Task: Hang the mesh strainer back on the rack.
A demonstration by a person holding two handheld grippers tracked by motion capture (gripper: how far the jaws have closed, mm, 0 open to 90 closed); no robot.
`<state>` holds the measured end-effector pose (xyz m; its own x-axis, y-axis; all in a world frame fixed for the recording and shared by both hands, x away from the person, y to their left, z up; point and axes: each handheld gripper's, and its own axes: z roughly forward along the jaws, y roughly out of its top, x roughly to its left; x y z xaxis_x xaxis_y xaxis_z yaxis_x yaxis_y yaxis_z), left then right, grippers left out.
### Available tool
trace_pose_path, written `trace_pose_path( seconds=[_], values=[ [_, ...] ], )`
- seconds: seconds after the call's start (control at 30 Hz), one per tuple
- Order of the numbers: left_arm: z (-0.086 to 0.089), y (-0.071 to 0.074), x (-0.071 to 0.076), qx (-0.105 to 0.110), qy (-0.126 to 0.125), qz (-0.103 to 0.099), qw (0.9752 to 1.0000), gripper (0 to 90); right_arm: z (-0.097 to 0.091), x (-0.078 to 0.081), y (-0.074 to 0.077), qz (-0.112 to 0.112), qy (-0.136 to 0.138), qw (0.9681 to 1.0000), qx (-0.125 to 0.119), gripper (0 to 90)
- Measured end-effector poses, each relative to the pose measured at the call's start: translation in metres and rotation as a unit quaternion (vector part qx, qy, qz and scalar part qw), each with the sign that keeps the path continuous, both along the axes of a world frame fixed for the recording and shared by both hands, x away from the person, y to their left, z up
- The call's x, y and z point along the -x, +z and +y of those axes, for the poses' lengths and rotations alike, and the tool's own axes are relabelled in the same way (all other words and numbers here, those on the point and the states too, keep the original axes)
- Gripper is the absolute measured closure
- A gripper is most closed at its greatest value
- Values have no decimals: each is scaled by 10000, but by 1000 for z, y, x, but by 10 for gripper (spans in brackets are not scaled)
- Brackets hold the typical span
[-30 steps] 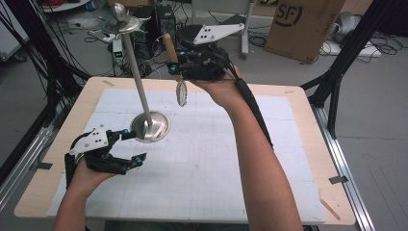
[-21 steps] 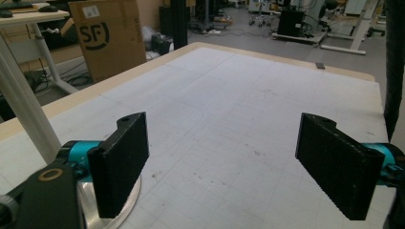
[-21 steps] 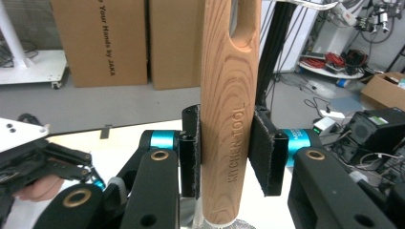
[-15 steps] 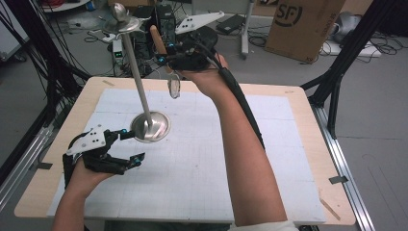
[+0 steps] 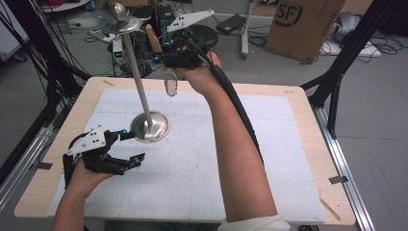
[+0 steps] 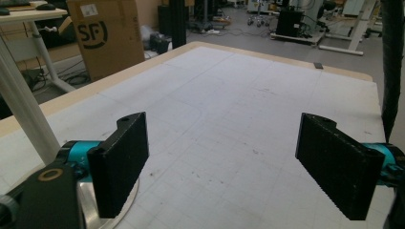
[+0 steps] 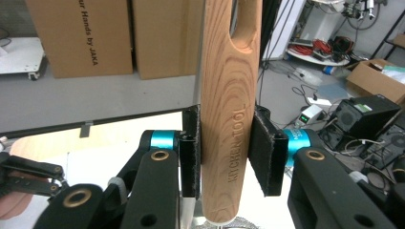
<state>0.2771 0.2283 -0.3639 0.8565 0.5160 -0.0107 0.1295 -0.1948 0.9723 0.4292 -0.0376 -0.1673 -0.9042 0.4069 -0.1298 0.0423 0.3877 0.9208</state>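
We see a pale wooden handle (image 7: 229, 109) with clear grain and stamped letters, clamped between matt black, rough-textured pads (image 7: 267, 152). The stand (image 5: 139, 82) looks like polished, shiny metal. The table (image 5: 298, 98) shows light wood edges under a matt white gridded sheet (image 6: 248, 109).

surface: wooden table (image 5: 308, 103) | cover: white gridded mat (image 5: 202, 159) over most of the top, bare wood at the edges | on mat, left of centre: round metal stand base (image 5: 150, 127), pole upright
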Motion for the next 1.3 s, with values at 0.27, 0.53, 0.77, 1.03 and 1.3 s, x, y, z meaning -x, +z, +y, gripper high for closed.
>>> trace_pose_path(
  seconds=[0.27,0.53,0.77,1.03,1.3],
  values=[
    [0,-1,0,-33,-14,2,10000,191,1,-8,-2,49,-151,9999,39,675],
    [-1,-1,0,-43,-20,29,10000,192,2,-9,1,4,-152,9999,-24,676],
    [0,-1,0,-35,-11,17,10000,192,5,-7,2,17,-103,9999,-47,676],
    [0,-1,0,-44,-18,10,10000,192,9,-11,0,62,-170,9998,17,676],
    [1,-2,0,2,1,40,10000,192,16,-16,-7,114,-118,9999,18,676]
  ],
)
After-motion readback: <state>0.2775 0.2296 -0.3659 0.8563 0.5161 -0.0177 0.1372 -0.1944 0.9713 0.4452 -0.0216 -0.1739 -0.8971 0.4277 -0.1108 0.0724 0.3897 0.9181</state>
